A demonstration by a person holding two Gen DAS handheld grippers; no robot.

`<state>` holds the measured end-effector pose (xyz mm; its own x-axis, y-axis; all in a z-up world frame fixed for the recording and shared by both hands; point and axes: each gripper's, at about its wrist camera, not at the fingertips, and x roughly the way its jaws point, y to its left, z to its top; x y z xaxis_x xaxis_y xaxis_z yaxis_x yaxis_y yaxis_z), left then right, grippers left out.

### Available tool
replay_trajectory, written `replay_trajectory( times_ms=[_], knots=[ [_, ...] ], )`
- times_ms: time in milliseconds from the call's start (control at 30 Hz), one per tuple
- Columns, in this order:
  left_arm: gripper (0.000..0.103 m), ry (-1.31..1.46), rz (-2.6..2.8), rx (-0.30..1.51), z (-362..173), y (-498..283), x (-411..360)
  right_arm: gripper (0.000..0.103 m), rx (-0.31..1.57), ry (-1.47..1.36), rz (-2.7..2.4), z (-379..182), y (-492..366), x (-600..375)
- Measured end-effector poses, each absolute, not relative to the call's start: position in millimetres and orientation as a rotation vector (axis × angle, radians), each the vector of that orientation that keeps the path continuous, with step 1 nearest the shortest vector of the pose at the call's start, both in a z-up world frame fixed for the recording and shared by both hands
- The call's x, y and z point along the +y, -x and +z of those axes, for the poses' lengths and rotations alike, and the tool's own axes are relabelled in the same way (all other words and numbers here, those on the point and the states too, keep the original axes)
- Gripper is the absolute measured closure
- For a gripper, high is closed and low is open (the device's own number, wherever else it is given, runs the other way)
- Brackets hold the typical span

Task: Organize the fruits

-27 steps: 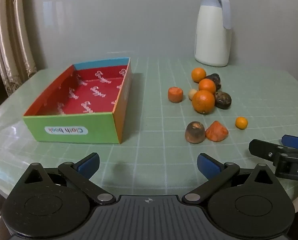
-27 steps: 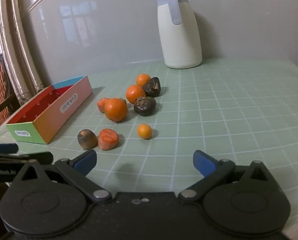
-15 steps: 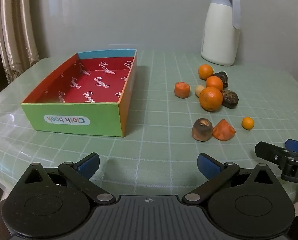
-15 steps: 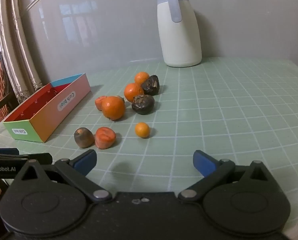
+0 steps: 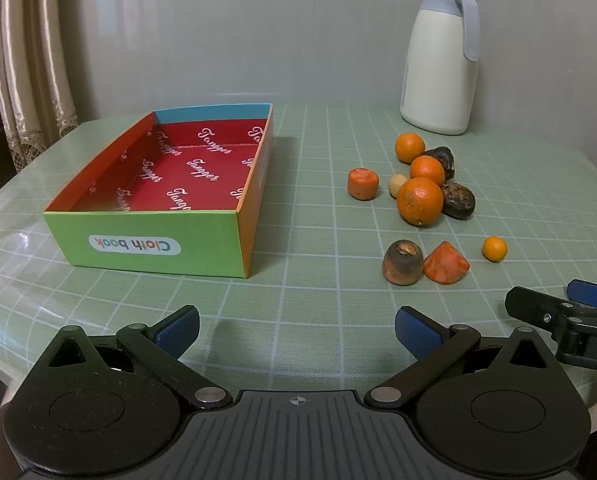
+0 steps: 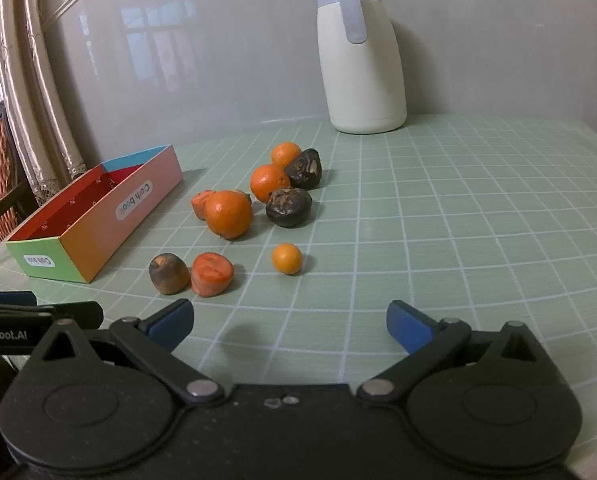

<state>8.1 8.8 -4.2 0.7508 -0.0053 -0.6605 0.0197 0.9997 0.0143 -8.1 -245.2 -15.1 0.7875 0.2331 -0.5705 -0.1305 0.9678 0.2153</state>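
- Blue-padded and black, the left gripper (image 5: 296, 326) hovers low over the near edge of the green gridded tablecloth (image 5: 318, 300), fingers spread wide with nothing between them.
- The right gripper (image 6: 289, 322) is alongside it to the right, its fingers likewise spread apart and empty; its tips show at the right border of the left wrist view.
- Nearest the grippers lie a brownish carrot stub (image 6: 169, 273) and an orange carrot piece (image 6: 212, 273), touching each other, with a tiny orange fruit (image 6: 287, 258) apart to their right.
- Farther back sits the main cluster: a large orange (image 6: 228, 213), a second orange (image 6: 269, 183), a third orange (image 6: 285, 154) at the rear, and two dark wrinkled fruits (image 6: 289, 207) packed against them.
- Another carrot chunk (image 5: 363, 183) and a small pale round item (image 5: 397, 185) sit on the cluster's left edge.
- Left of the fruit, well apart, an open box (image 5: 150, 242) marked "Cloth book" shows only its red printed lining.
- A cream jug (image 6: 360, 60) with a grey lid stands at the back against the wall.
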Motion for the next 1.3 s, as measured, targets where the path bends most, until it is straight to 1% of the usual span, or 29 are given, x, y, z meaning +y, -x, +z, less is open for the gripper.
replay_trajectory(
  times_ms=[1300],
  knots=[
    [0.000,-0.038,-0.012,0.701,-4.0,-5.6,9.4,0.000,0.640,-0.182,0.197,-15.7,7.5,-246.1]
  ],
)
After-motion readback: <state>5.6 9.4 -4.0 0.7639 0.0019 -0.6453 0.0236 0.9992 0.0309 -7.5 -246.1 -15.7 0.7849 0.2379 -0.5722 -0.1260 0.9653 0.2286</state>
